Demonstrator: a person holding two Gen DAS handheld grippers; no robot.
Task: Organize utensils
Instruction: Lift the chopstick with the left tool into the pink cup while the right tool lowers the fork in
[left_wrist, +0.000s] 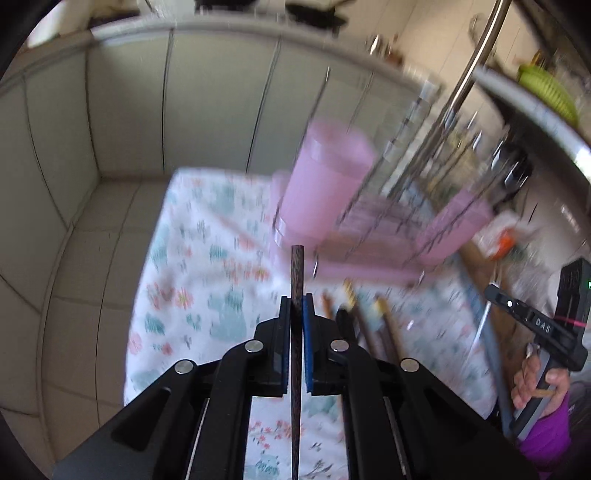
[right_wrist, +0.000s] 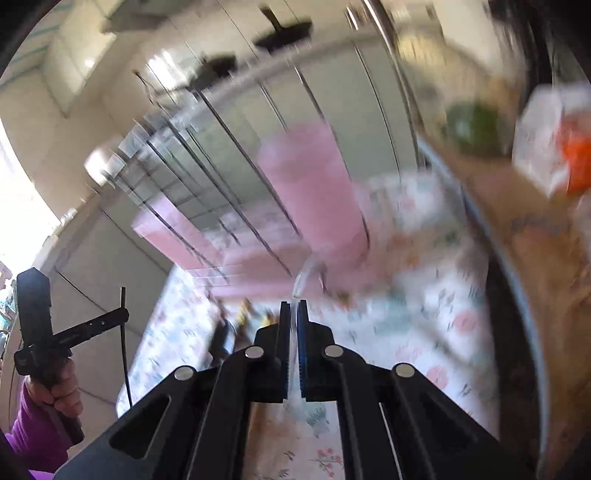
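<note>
My left gripper (left_wrist: 296, 301) is shut on a dark chopstick (left_wrist: 297, 273) that stands between the jaws, its tip just below the pink cup (left_wrist: 325, 184). It also shows in the right wrist view (right_wrist: 123, 325), held in the left gripper (right_wrist: 122, 315). My right gripper (right_wrist: 292, 308) is shut on a thin clear, blurred utensil (right_wrist: 301, 284); I cannot tell what kind. It points at the pink cup (right_wrist: 314, 192). Several loose chopsticks (left_wrist: 369, 325) lie on the floral cloth (left_wrist: 207, 280). The right gripper (left_wrist: 495, 291) appears at the far right in the left wrist view.
A wire rack (left_wrist: 424, 177) on a pink tray (left_wrist: 365, 266) stands beside the cup. A curved metal faucet (left_wrist: 476, 55) rises behind. A green basket (left_wrist: 550, 92) sits at the back right. Tiled walls (left_wrist: 184, 110) bound the left side. Both views are motion-blurred.
</note>
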